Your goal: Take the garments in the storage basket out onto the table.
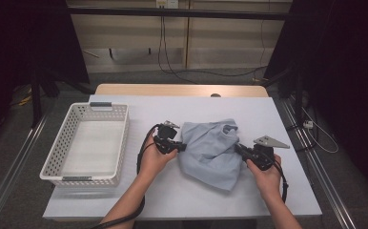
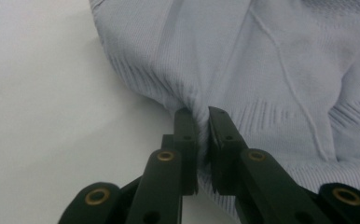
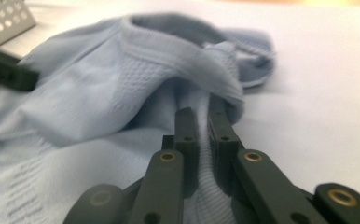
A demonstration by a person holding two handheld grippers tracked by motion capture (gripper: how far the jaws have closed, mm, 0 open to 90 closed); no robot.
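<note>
Both tongs, left tongs (image 1: 182, 147) and right tongs (image 1: 239, 148), pinch the crumpled pale blue knit shirt (image 1: 210, 150); the white plastic basket (image 1: 63, 143) beside the shirt waits unfilled.

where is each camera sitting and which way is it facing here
High view: above the person's side of the table, facing forward and down on the light blue shirt and the white basket; both forearms and hands enter from below.
Left gripper view: on the left gripper, looking along its black jaws, pinched on the shirt's ribbed edge.
Right gripper view: on the right gripper, looking along its jaws, shut on the shirt below its collar.
All three share the shirt.
</note>
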